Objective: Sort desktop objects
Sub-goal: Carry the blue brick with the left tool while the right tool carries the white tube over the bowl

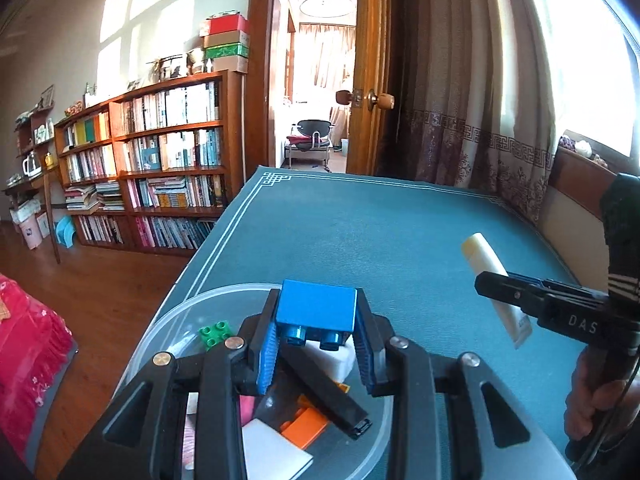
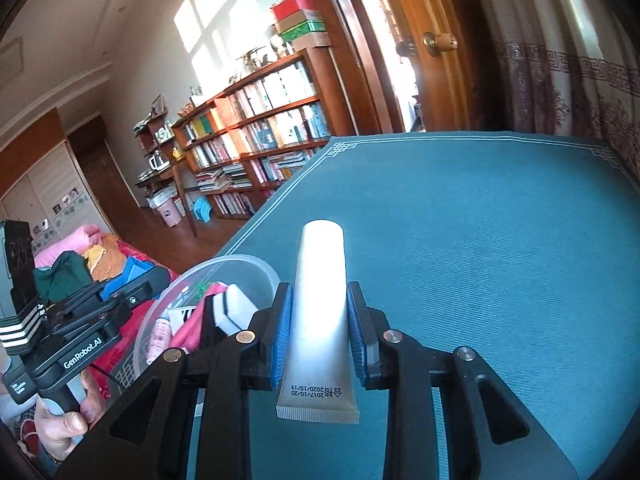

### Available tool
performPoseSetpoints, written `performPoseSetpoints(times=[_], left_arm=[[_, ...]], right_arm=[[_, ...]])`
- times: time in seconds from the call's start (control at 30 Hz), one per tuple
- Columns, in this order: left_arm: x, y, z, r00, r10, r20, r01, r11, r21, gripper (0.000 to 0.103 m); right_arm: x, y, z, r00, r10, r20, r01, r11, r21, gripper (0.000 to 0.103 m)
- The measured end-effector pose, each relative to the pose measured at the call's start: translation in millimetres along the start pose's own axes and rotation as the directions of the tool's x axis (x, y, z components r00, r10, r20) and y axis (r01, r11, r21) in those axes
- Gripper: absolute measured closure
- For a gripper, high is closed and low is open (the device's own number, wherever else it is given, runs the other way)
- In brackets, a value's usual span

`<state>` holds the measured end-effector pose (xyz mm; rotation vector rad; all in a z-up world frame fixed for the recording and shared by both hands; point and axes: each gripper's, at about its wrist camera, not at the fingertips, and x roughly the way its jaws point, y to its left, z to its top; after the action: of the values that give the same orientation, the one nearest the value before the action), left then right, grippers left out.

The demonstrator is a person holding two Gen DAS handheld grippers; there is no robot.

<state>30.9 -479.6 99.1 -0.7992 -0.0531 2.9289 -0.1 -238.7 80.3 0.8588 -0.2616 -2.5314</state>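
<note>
The left gripper (image 1: 316,340) is holding a blue building brick (image 1: 316,306) above a clear plastic bowl (image 1: 224,296), its fingers (image 1: 266,354) clamping the brick's two side walls. The brick is lying tipped over, its studs pointing back toward the camera and its long axis running across the fingers. It looks rigid, light and smooth-sided, so the ribbed blue pads are probably all that is stopping it from sliding; taking it by flat opposite walls, as here, seems the sound choice. Below it the bowl is already carrying a green brick (image 1: 216,332), a white block (image 1: 336,360), orange pieces (image 1: 306,426) and a black bar (image 1: 324,392).

The right gripper (image 2: 319,332) is gripping a pale squeeze tube (image 2: 320,312), with its fingers (image 2: 280,332) pressing on the tube's body at about mid-length. The tube's long axis is running forward along the fingers, rounded cap end pointing away over the teal surface (image 2: 500,248) and the flat crimped seam, printed with a date, toward the camera. The tube appears soft-walled and light, so a hard squeeze could dent it; the firmer zones near the cap or the crimp would likely hold better. In the left view it is hanging clear of the surface, just to the right of the bowl.
</note>
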Motion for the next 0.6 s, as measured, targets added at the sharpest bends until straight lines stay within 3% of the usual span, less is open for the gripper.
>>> performPoseSetpoints(times=[0.17, 0.6], left_arm=[[-0.4, 29.9, -6.8, 0.999, 0.039, -0.019, -0.04, 0.998, -0.046, 0.066], [7.6, 70.0, -26.7, 0.997, 0.051, -0.065, -0.059, 0.991, -0.117, 0.066]], right_arm=[[13.6, 29.6, -4.6, 0.998, 0.05, -0.03, -0.051, 0.998, -0.039, 0.074], [39.0, 89.8, -27.3, 0.981, 0.151, -0.118, -0.165, 0.979, -0.122, 0.074]])
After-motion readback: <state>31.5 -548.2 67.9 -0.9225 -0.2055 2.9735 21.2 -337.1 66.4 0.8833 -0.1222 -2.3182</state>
